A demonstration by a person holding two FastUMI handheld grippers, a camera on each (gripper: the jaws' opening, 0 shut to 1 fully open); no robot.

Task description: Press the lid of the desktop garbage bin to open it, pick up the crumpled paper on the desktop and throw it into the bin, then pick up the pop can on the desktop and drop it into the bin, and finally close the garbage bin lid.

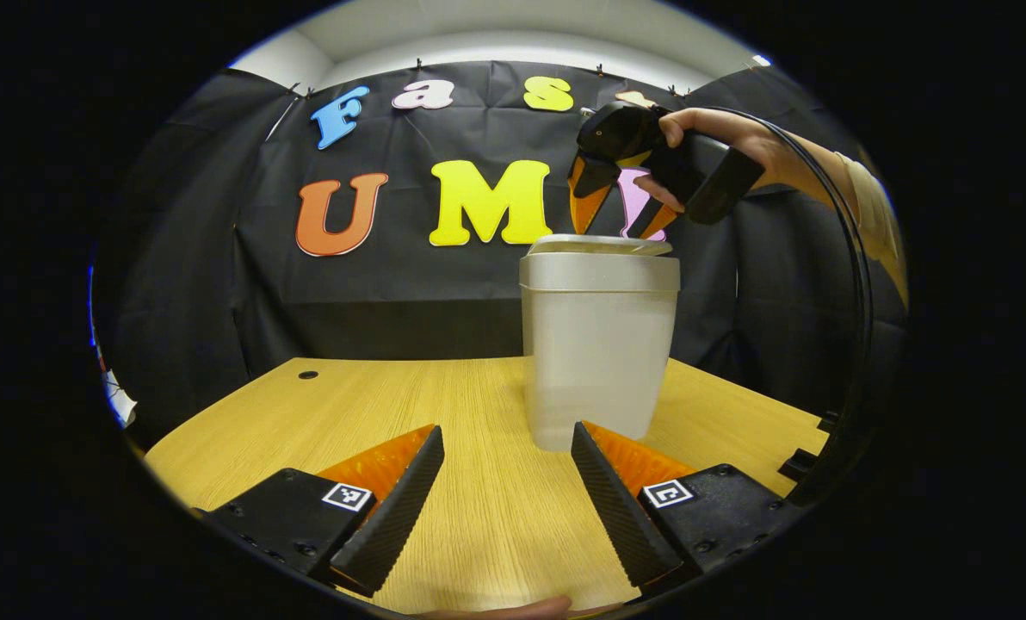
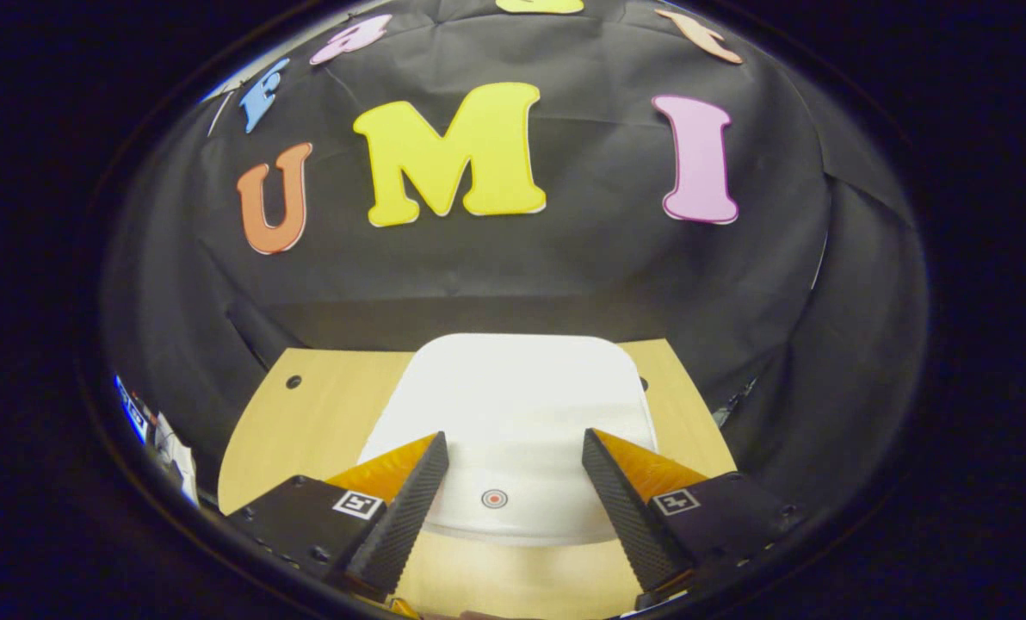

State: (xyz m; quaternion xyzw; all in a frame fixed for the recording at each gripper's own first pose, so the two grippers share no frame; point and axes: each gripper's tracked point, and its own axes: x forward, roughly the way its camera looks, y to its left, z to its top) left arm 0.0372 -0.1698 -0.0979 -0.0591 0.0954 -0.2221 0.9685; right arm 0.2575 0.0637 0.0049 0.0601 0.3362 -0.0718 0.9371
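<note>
My left claw [image 1: 507, 448] is open, low over the tabletop [image 1: 479, 517], just in front of the garbage bin [image 1: 599, 344]. My right claw [image 2: 513, 452] is open too, and it hovers above the bin's lid [image 2: 513, 396], which lies flat. A hand [image 1: 720, 138] holds it there.

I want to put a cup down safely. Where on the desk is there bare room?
Bare wood lies left of the bin, out to the desk grommet hole. A narrower strip lies right of the bin. Above the lid it is crowded: the right tongs hover there.
</note>
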